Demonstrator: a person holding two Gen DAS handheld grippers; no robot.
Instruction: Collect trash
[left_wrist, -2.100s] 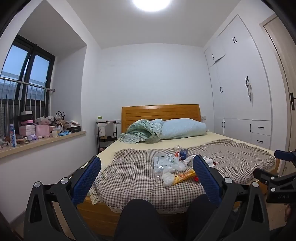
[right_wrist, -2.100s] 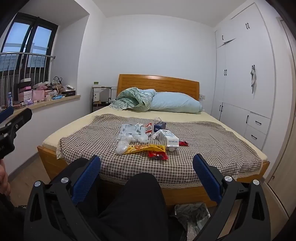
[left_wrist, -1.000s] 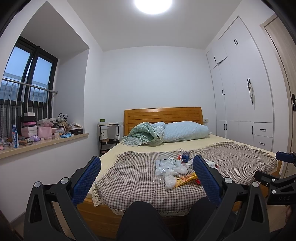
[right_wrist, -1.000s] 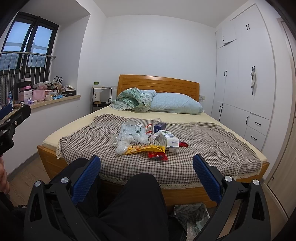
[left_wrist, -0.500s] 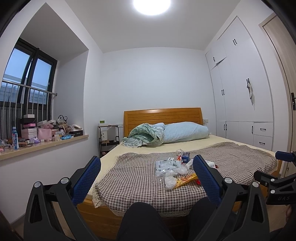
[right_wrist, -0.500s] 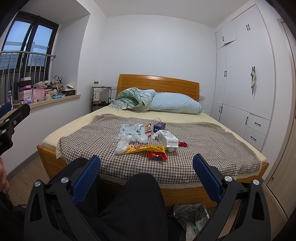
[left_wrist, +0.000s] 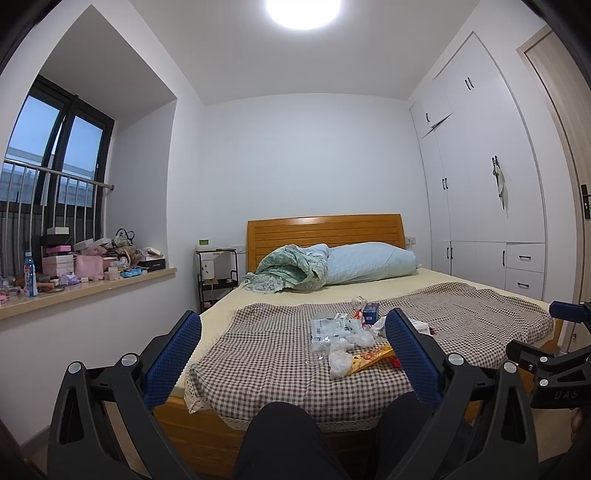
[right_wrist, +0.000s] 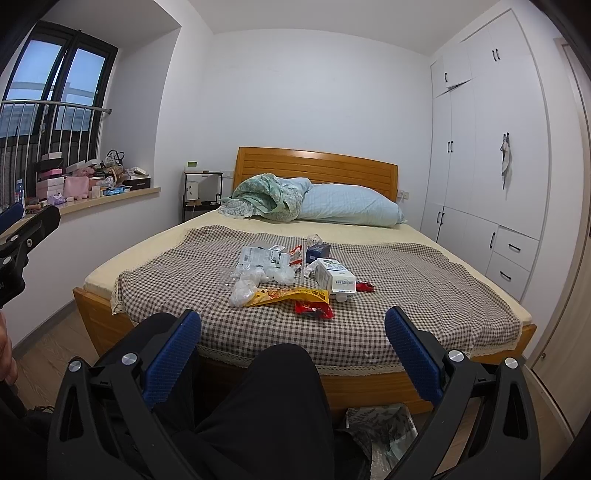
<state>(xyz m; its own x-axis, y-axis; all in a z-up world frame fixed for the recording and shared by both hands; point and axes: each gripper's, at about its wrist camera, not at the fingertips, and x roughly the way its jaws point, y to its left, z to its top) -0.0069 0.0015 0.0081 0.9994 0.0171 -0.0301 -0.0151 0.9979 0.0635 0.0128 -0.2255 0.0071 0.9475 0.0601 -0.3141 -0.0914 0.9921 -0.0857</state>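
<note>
Trash lies in a heap on the checkered blanket of the bed: a white milk carton, a yellow snack wrapper, a red wrapper, crumpled white tissues, clear plastic packets and a small blue box. The heap also shows in the left wrist view. My left gripper is open and empty, well short of the bed. My right gripper is open and empty, also short of the bed. A trash bag lies on the floor below the bed's foot.
The person's black-clad knee sits between the fingers. A pillow and a bunched green quilt lie at the headboard. A cluttered windowsill is left, a nightstand beside the bed, white wardrobes right.
The left wrist view has tilted up and drifted slightly, so the bed sits lower in it. The right view is almost unchanged. Both grippers stay open.
</note>
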